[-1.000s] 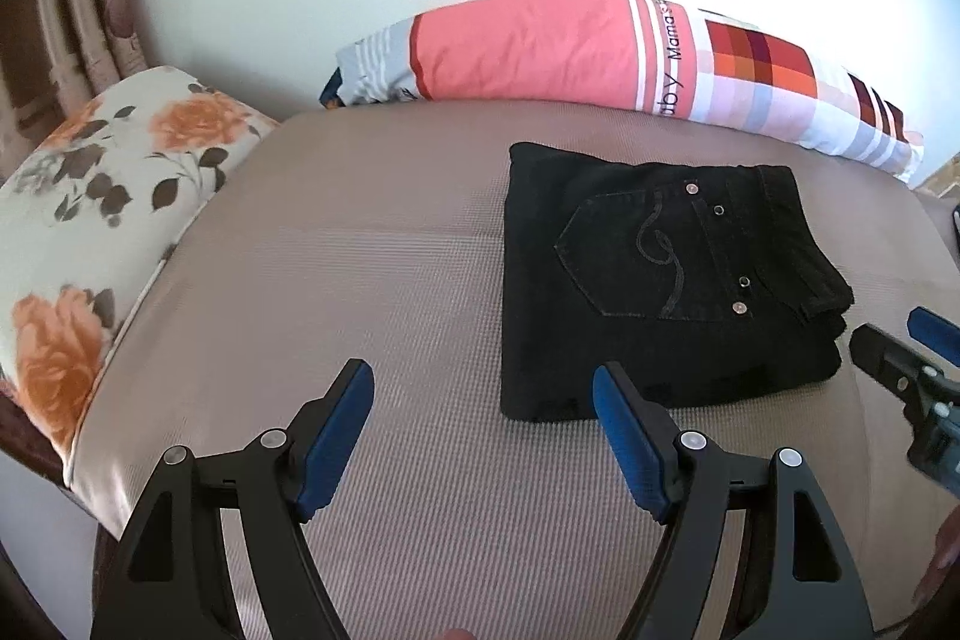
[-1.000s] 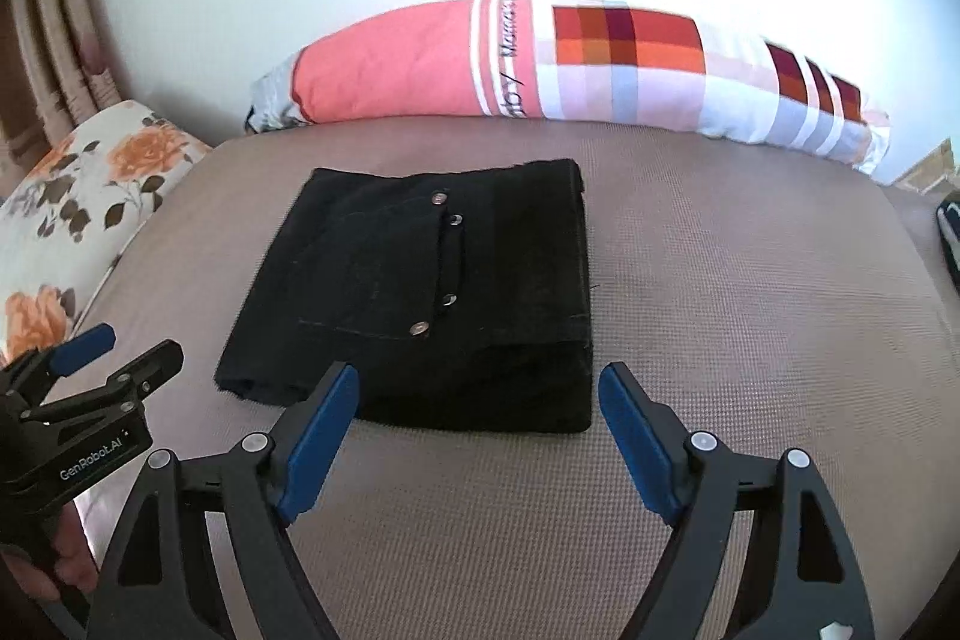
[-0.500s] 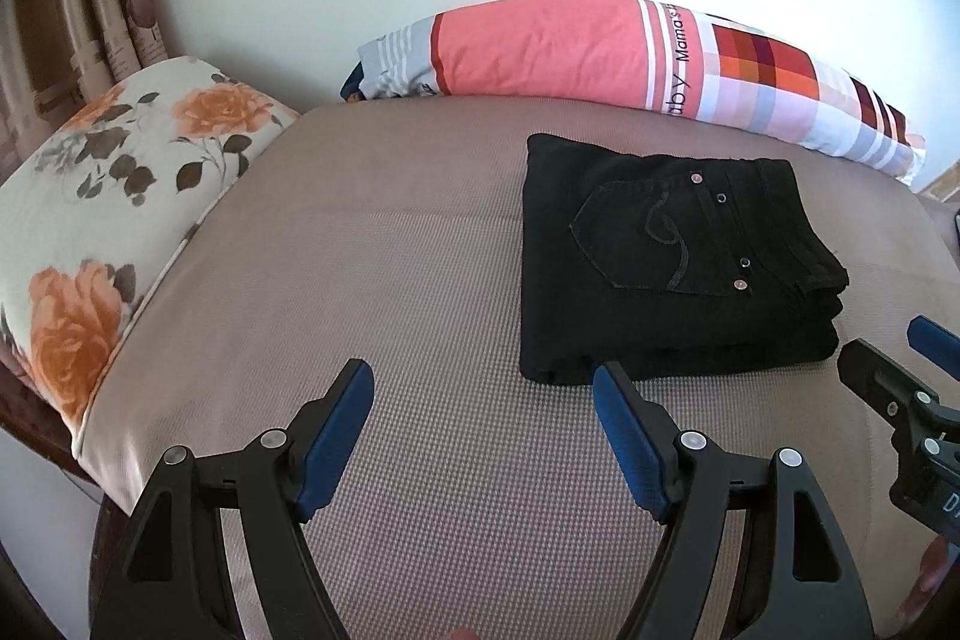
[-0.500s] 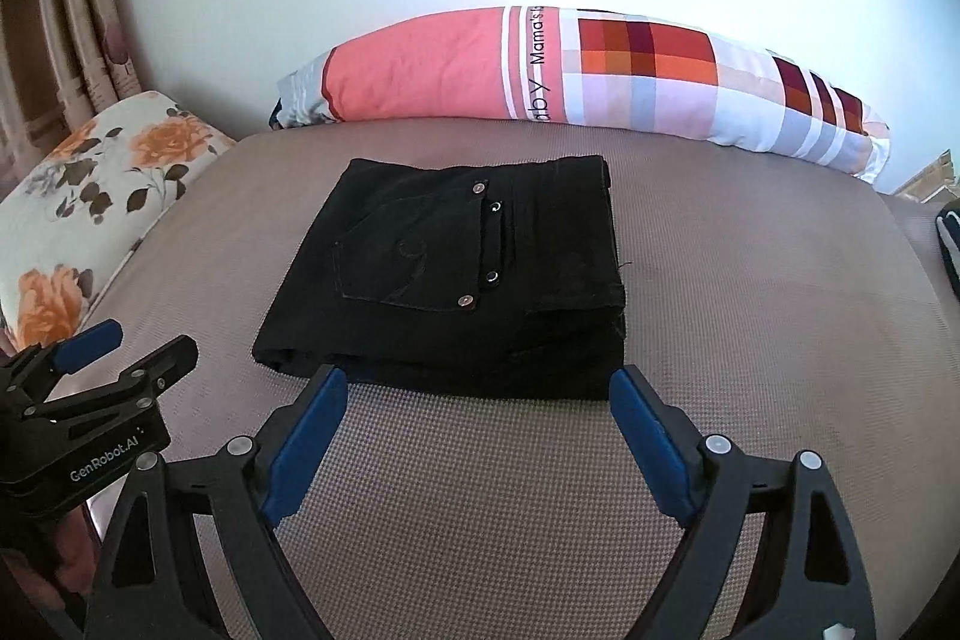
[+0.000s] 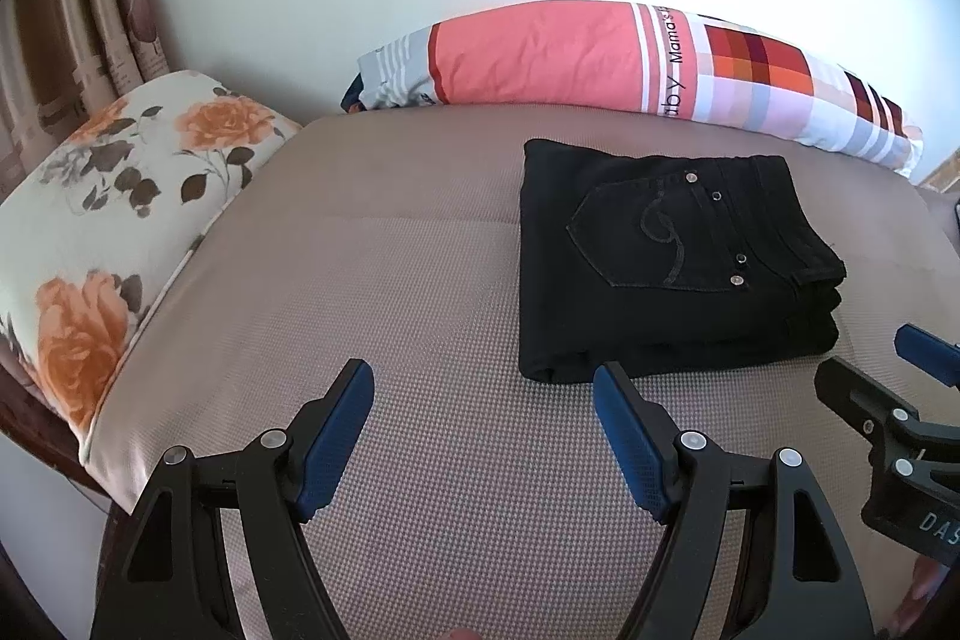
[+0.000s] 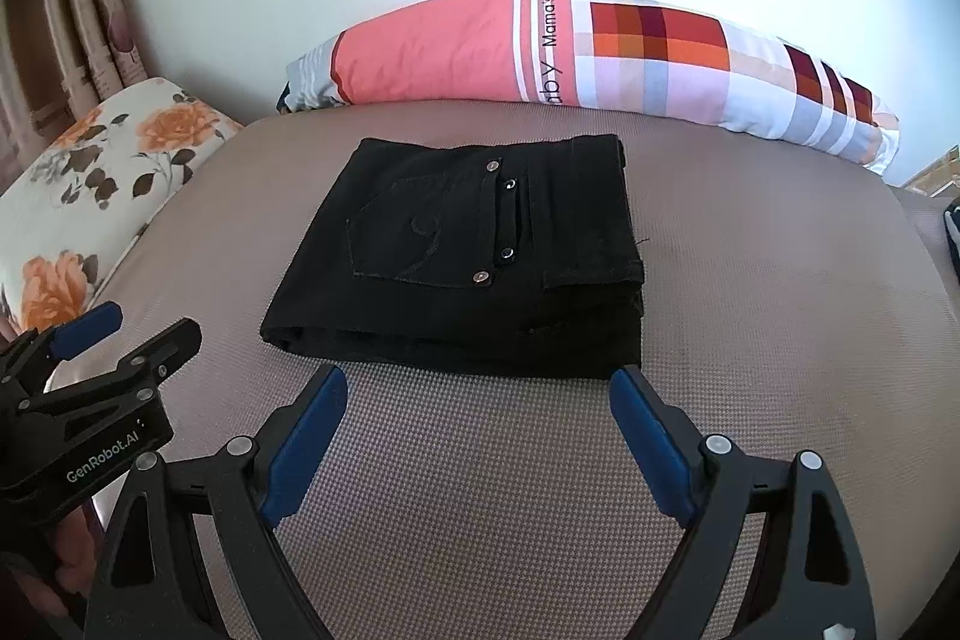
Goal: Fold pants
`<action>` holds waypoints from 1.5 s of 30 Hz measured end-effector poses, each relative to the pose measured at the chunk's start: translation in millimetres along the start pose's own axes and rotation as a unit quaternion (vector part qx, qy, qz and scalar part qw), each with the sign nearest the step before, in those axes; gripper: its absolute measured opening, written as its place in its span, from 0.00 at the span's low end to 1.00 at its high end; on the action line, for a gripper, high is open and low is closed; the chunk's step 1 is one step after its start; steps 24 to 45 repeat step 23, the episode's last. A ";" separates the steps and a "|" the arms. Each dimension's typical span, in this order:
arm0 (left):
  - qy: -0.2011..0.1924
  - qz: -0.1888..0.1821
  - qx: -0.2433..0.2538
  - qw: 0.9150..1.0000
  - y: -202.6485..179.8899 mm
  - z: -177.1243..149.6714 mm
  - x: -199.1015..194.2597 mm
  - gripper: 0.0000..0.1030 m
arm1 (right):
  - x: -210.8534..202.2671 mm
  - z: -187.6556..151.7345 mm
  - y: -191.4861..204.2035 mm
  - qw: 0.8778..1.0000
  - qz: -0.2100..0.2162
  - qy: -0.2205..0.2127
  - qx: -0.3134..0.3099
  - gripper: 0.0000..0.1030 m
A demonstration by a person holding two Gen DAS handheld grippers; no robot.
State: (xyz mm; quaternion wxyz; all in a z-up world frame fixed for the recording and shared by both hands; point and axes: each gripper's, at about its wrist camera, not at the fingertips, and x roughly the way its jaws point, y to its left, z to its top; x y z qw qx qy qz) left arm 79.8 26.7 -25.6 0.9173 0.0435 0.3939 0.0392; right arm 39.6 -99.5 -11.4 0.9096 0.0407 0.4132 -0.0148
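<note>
Black pants (image 5: 672, 262) lie folded in a compact rectangle on the beige mattress (image 5: 390, 280), back pocket with rivets facing up. In the right wrist view the pants (image 6: 480, 256) sit straight ahead. My left gripper (image 5: 483, 400) is open and empty, hovering near the pants' near left corner without touching. My right gripper (image 6: 477, 400) is open and empty, just in front of the pants' near edge. The right gripper also shows at the right edge of the left wrist view (image 5: 888, 400), and the left gripper at the left of the right wrist view (image 6: 114, 340).
A long pink, white and plaid pillow (image 5: 630, 64) lies along the wall behind the pants. A floral pillow (image 5: 108, 196) lies at the mattress's left end, before a wooden headboard (image 5: 78, 10). A dark object (image 6: 951, 238) sits at the far right edge.
Both grippers have pulled back and up from the folded pants, so the pants look farther away. The pants have not moved. Both grippers stay open.
</note>
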 end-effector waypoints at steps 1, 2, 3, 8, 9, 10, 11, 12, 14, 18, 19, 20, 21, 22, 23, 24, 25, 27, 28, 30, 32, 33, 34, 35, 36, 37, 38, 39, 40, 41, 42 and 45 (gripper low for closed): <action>-0.001 0.001 0.000 1.000 -0.3 -0.2 -0.4 0.74 | 0.5 -0.6 0.2 1.000 -0.001 0.001 0.001 0.85; -0.002 0.001 0.000 1.000 -0.6 -0.4 -0.8 0.74 | 0.7 -1.0 0.2 1.000 0.000 0.002 0.001 0.85; -0.002 0.003 0.001 1.000 -1.0 -0.7 -1.0 0.74 | 0.9 -1.5 0.1 1.000 0.002 0.002 0.003 0.85; 0.002 0.004 0.000 1.000 -2.6 -1.5 0.5 0.74 | 2.4 -2.6 -0.3 1.000 0.002 0.006 0.005 0.85; 0.002 0.004 0.001 1.000 -3.2 -1.4 0.9 0.74 | 2.8 -2.4 -0.9 1.000 0.002 0.007 0.005 0.85; 0.002 0.005 0.002 1.000 -3.8 -1.3 1.2 0.74 | 3.5 -2.8 -1.0 1.000 0.004 0.009 0.005 0.85; 0.002 0.005 0.002 1.000 -4.3 -1.7 1.0 0.74 | 4.3 -3.2 -1.1 1.000 0.004 0.011 0.006 0.85; 0.002 0.005 0.003 1.000 -4.7 -1.9 1.0 0.74 | 4.5 -3.7 -1.2 1.000 0.004 0.012 0.007 0.85; 0.003 0.007 0.004 1.000 -5.6 -2.5 1.0 0.74 | 5.5 -4.2 -1.3 1.000 0.006 0.014 0.007 0.85; 0.004 0.003 0.005 1.000 -6.1 -2.2 2.1 0.74 | 6.5 -4.8 -0.5 1.000 0.004 0.015 0.007 0.85; 0.003 0.003 0.005 1.000 -6.5 -2.4 2.0 0.74 | 6.7 -4.9 -0.4 1.000 0.004 0.016 0.007 0.85; 0.002 0.004 0.005 1.000 -6.9 -2.3 1.9 0.74 | 6.7 -5.0 -0.2 1.000 0.004 0.016 0.007 0.85; 0.002 0.002 0.005 1.000 -7.1 -2.0 2.1 0.74 | 7.0 -5.3 0.5 1.000 0.003 0.016 0.007 0.85; 0.002 0.001 0.005 1.000 -7.2 -2.1 2.3 0.74 | 6.9 -5.4 0.4 1.000 0.002 0.017 0.007 0.85; 0.004 0.000 0.004 1.000 -6.6 -2.2 2.4 0.74 | 7.1 -5.7 0.8 1.000 0.001 0.017 0.007 0.85; 0.004 0.000 0.004 1.000 -6.6 -2.2 2.4 0.74 | 7.1 -5.7 0.8 1.000 0.001 0.017 0.007 0.85; 0.004 0.000 0.004 1.000 -6.6 -2.2 2.4 0.74 | 7.1 -5.7 0.8 1.000 0.001 0.017 0.007 0.85; 0.004 0.000 0.004 1.000 -6.6 -2.2 2.4 0.74 | 7.1 -5.7 0.8 1.000 0.001 0.017 0.007 0.85; 0.004 0.000 0.004 1.000 -6.6 -2.2 2.4 0.74 | 7.1 -5.7 0.8 1.000 0.001 0.017 0.007 0.85; 0.004 0.000 0.004 1.000 -6.6 -2.2 2.4 0.74 | 7.1 -5.7 0.8 1.000 0.001 0.017 0.007 0.85; 0.004 0.000 0.004 1.000 -6.6 -2.2 2.4 0.74 | 7.1 -5.7 0.8 1.000 0.001 0.017 0.007 0.85; 0.004 0.000 0.004 1.000 -6.6 -2.2 2.4 0.74 | 7.1 -5.7 0.8 1.000 0.001 0.017 0.007 0.85; 0.004 0.000 0.004 1.000 -6.6 -2.2 2.4 0.74 | 7.1 -5.7 0.8 1.000 0.001 0.017 0.007 0.85; 0.004 0.000 0.004 1.000 -6.6 -2.2 2.4 0.74 | 7.1 -5.7 0.8 1.000 0.001 0.017 0.007 0.85; 0.004 0.000 0.004 1.000 -6.6 -2.2 2.4 0.74 | 7.1 -5.7 0.8 1.000 0.001 0.017 0.007 0.85; 0.004 0.000 0.004 1.000 -6.6 -2.2 2.4 0.74 | 7.1 -5.7 0.8 1.000 0.001 0.017 0.007 0.85; 0.004 0.000 0.004 1.000 -6.6 -2.2 2.4 0.74 | 7.1 -5.7 0.8 1.000 0.001 0.017 0.007 0.85; 0.004 0.000 0.004 1.000 -6.6 -2.2 2.4 0.74 | 7.1 -5.7 0.8 1.000 0.001 0.017 0.007 0.85; 0.004 0.000 0.004 1.000 -6.6 -2.2 2.4 0.74 | 7.1 -5.7 0.8 1.000 0.001 0.017 0.007 0.85; 0.004 0.000 0.004 1.000 -6.6 -2.2 2.4 0.74 | 7.1 -5.7 0.8 1.000 0.001 0.017 0.007 0.85; 0.004 0.000 0.004 1.000 -6.6 -2.2 2.4 0.74 | 7.1 -5.7 0.8 1.000 0.001 0.017 0.007 0.85; 0.004 0.000 0.004 1.000 -6.6 -2.2 2.4 0.74 | 7.1 -5.7 0.8 1.000 0.001 0.017 0.007 0.85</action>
